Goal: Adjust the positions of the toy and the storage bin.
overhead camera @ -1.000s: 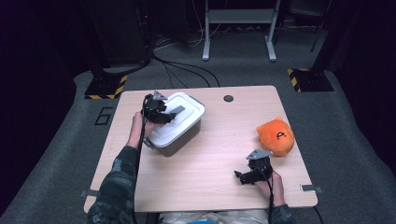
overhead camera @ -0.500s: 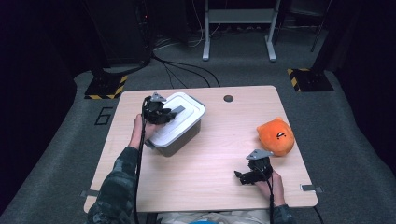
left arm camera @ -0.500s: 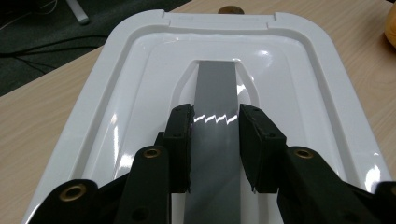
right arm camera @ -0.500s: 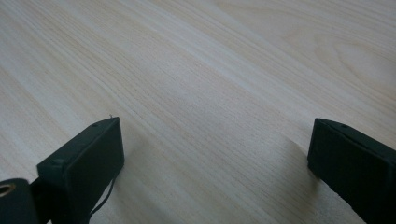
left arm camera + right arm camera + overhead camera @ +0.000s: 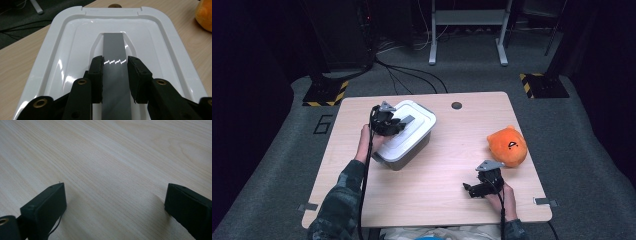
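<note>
A white lidded box (image 5: pixel 409 142) stands on the left half of the wooden table (image 5: pixel 447 165). Its glossy lid (image 5: pixel 75 37) has a grey handle strip (image 5: pixel 113 47) down the middle. My left gripper (image 5: pixel 115 62) lies over the lid (image 5: pixel 399 121), shut on that strip, with both pads pressing its edges. Near the table's front right, my right gripper (image 5: pixel 471 189) rests low over bare wood. Its jaws stand wide open with nothing between them (image 5: pixel 116 188).
An orange plush toy (image 5: pixel 508 146) sits at the right edge of the table, just beyond the right gripper, and peeks in at the top right of the left gripper view (image 5: pixel 203 13). A round cable hole (image 5: pixel 456 105) lies near the far edge. Dark floor and stands surround the table.
</note>
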`<action>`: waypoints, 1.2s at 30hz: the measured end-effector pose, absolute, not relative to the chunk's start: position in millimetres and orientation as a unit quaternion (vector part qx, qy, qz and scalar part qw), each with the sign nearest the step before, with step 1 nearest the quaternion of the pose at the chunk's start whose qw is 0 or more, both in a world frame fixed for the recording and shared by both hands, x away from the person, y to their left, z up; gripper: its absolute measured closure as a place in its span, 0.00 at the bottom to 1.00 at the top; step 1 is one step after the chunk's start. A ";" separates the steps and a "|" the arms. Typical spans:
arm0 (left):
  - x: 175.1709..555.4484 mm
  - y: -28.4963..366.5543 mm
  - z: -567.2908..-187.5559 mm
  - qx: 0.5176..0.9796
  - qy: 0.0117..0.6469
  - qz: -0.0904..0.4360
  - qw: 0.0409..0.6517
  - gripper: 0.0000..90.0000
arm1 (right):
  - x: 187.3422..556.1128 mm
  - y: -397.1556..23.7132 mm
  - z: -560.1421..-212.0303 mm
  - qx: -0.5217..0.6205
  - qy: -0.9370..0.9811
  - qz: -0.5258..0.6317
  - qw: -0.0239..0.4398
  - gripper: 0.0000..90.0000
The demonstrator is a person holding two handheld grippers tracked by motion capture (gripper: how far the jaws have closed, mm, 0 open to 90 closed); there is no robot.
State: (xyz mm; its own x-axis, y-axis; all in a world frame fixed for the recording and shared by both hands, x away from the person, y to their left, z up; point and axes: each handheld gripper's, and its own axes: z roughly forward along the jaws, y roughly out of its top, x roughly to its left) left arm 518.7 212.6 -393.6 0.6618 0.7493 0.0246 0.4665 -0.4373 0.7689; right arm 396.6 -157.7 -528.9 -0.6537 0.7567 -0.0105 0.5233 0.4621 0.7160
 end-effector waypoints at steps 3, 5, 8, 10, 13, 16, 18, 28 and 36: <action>517.8 208.2 -394.5 0.825 0.369 0.172 0.392 0.74 | 396.5 -157.6 -528.9 0.382 0.838 0.352 0.166 0.03; 516.4 205.3 -394.2 0.828 0.365 0.170 0.391 0.74 | 396.4 -157.6 -528.9 0.381 0.839 0.352 0.166 0.03; 514.6 200.6 -394.5 0.829 0.359 0.165 0.395 0.74 | 396.4 -157.6 -528.9 0.381 0.839 0.351 0.166 0.03; 512.9 197.4 -394.2 0.832 0.356 0.162 0.395 0.74 | 396.4 -157.6 -528.9 0.381 0.839 0.351 0.166 0.03; 510.8 192.8 -394.3 0.835 0.347 0.155 0.398 0.74 | 396.4 -157.6 -528.9 0.381 0.839 0.351 0.166 0.03; 507.6 187.2 -393.8 0.839 0.339 0.157 0.394 0.74 | 396.5 -157.7 -528.9 0.382 0.839 0.351 0.166 0.03; 505.4 183.9 -393.9 0.841 0.336 0.158 0.395 0.74 | 396.5 -157.7 -528.9 0.382 0.838 0.351 0.166 0.03; 498.8 172.9 -393.6 0.846 0.325 0.151 0.395 0.74 | 396.5 -157.8 -528.9 0.382 0.839 0.351 0.166 0.03; 493.6 165.2 -393.1 0.851 0.315 0.141 0.395 0.74 | 396.5 -157.9 -528.9 0.382 0.839 0.350 0.166 0.03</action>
State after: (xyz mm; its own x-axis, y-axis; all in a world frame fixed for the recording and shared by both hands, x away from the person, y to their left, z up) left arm 493.6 165.2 -393.1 0.7620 0.6476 -0.0084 0.4242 -0.4892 0.7621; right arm 396.5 -157.9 -528.9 -0.6531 0.7572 -0.0119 0.5239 0.4631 0.7148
